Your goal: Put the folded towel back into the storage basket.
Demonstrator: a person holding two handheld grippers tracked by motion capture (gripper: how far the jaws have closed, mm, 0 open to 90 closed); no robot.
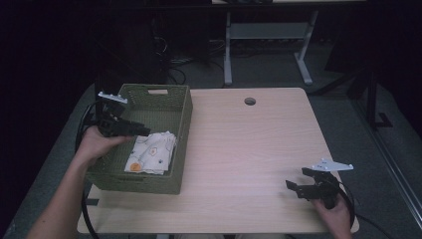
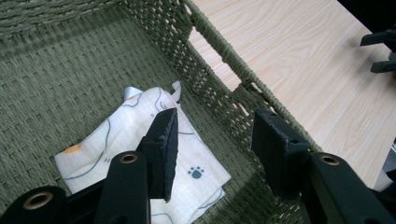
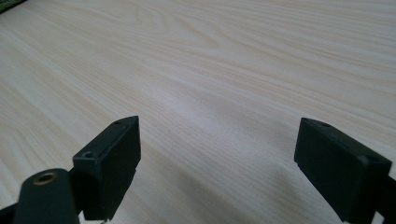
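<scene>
The folded cloth (image 2: pixel 140 140), pale with a paw print and orange marks, lies flat on the floor of the green woven basket (image 1: pixel 181 107), directly below and just ahead of the left gripper (image 2: pixel 215 135); that gripper stands partly open above the cloth with nothing clamped between its pads; one jaw overlaps the cloth in the left gripper view, the other sits beside the basket's near wall; whether the jaw tips touch the fabric cannot be told. The left hand (image 1: pixel 94 144) rests at the basket's outer rim. The basket stands on the tabletop (image 1: pixel 249 149). The right gripper (image 1: pixel 303 181) sits well apart, over bare wood at the opposite corner, jaws spread wide and empty.
</scene>
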